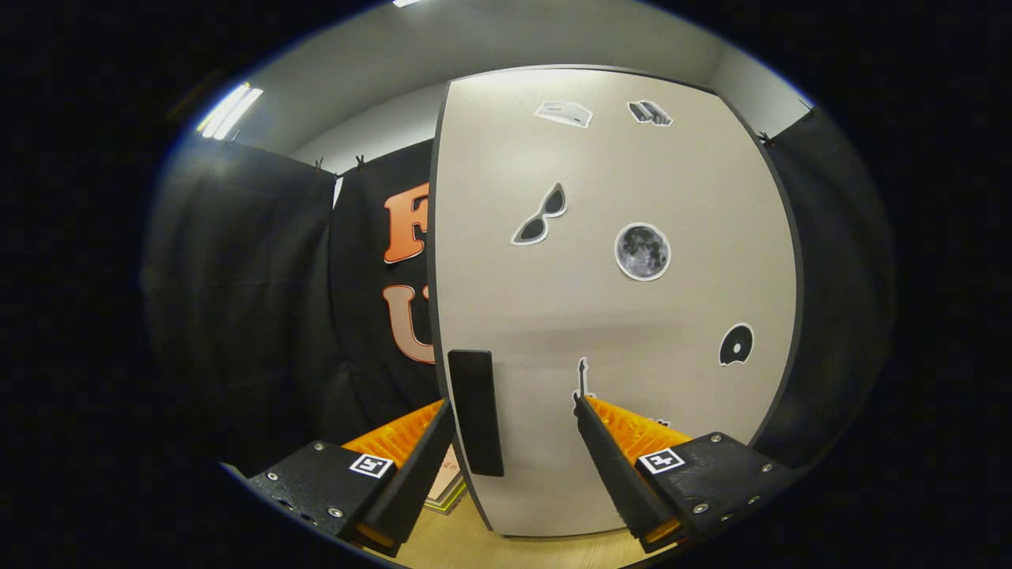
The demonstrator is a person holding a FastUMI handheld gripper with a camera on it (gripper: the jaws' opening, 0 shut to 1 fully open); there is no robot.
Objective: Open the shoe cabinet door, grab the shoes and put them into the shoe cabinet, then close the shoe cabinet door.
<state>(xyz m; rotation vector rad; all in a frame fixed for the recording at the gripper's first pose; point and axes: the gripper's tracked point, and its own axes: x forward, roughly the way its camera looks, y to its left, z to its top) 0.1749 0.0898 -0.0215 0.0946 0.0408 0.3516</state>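
My gripper (514,411) spread wide, gripping nothing, straddling flat black handle (476,411) at left edge of pale grey sticker-dotted cabinet door (617,316). Door looks shut; could be pre-opening or just closed. Shoes' whereabouts: can't tell.

We see our handheld two-finger gripper (514,411) pointing forward and roughly level, its jaws spread wide apart. Each ridged finger (609,450) slants inward toward its tip, and neither one presses on anything.
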